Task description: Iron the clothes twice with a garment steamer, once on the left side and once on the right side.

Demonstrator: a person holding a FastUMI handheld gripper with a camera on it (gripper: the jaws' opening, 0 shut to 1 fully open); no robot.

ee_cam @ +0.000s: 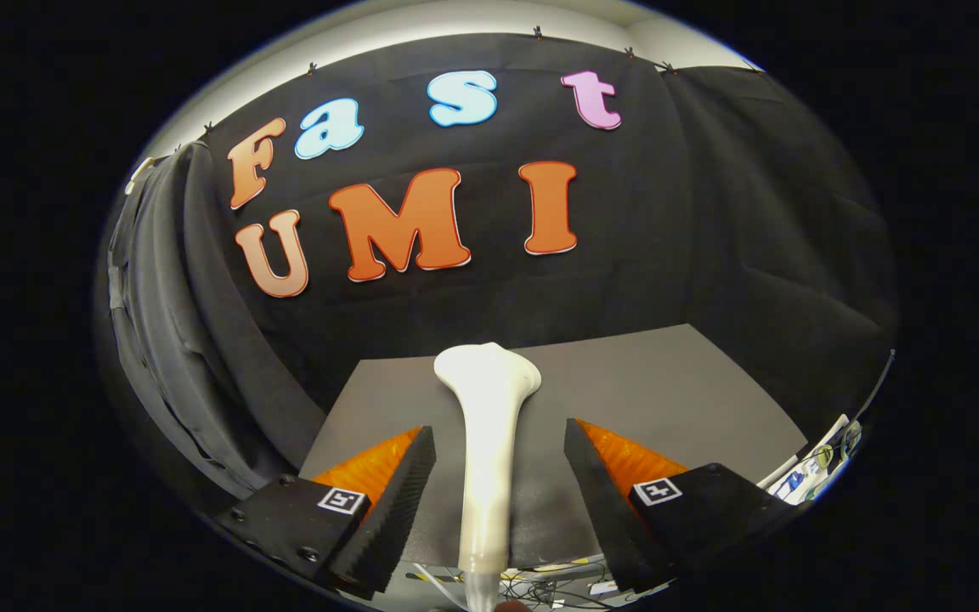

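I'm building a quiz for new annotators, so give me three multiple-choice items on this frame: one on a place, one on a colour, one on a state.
1. Where is the steamer relative to the claw?
A. Between its two fingers
B. Lying far beyond them on the table
C. Hanging on the wall

2. What colour is the steamer?
A. Red
B. White
C. Green

3. What state is the claw in?
A. Shut on the steamer
B. Shut on nothing
C. Open, fingers apart from the steamer

Key:
1 A: the steamer's neck runs up the gap between the fingers, its head over the grey table.
2 B: body and head are plainly white.
3 C: a clear gap shows on each side between the steamer and each finger.
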